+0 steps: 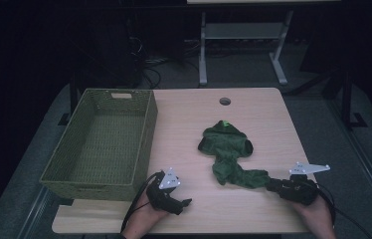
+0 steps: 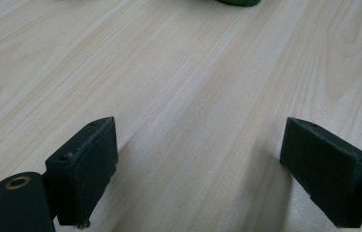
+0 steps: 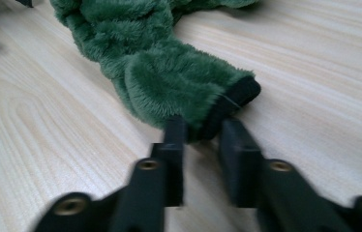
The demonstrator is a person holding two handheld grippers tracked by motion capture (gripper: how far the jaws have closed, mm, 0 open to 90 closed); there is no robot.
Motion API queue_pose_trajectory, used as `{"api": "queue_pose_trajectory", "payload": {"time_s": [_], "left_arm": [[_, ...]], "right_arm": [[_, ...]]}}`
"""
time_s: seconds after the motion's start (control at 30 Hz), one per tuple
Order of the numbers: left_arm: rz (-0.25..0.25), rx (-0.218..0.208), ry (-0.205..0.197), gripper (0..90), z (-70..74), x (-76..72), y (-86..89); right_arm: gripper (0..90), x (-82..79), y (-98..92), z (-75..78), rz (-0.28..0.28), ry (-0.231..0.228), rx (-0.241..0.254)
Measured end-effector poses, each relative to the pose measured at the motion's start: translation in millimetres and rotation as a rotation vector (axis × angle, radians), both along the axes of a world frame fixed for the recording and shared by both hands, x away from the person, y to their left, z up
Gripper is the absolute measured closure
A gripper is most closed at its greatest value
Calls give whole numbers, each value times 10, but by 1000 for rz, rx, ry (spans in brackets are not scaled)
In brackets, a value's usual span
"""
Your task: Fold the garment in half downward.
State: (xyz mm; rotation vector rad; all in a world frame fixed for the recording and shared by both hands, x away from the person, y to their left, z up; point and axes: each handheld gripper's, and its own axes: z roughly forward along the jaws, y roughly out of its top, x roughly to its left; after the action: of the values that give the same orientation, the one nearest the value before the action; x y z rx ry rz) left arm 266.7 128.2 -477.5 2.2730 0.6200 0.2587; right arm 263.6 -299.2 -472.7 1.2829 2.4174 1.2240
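Crumpled dark green fleece garment [image 1: 229,154] lies on pale wooden worktop [image 1: 253,209], well right of the olive woven basket [image 1: 102,142]. Right gripper [image 3: 203,126], at the garment's near end, narrow, its jaws pinching the black-edged cuff. Left gripper [image 2: 198,159] near the basket's front corner, jaws wide over bare wood.

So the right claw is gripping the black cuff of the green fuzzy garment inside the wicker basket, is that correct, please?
Not quite: the green fuzzy garment lies on the table, beside the wicker basket, as the high view shows. The right claw does grip its black cuff.
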Motion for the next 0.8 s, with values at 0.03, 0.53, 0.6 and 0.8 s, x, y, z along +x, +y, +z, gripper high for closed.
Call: {"api": "queue_pose_trajectory", "payload": {"time_s": [0.03, 0.53, 0.6, 0.8], "left_arm": [[0, 0, 0, 128, 0, 0, 0], [-1, -3, -1, 129, -2, 2, -2], [-1, -3, -1, 129, -2, 2, -2], [-1, -3, -1, 129, -2, 2, -2]], "right_arm": [[803, 4, -2, 1, 2, -5, -4], [834, 8, 70, 268, 60, -120, 6], [834, 21, 103, 304, 69, -132, 11], [833, 63, 244, 408, 109, -175, 25]]}}
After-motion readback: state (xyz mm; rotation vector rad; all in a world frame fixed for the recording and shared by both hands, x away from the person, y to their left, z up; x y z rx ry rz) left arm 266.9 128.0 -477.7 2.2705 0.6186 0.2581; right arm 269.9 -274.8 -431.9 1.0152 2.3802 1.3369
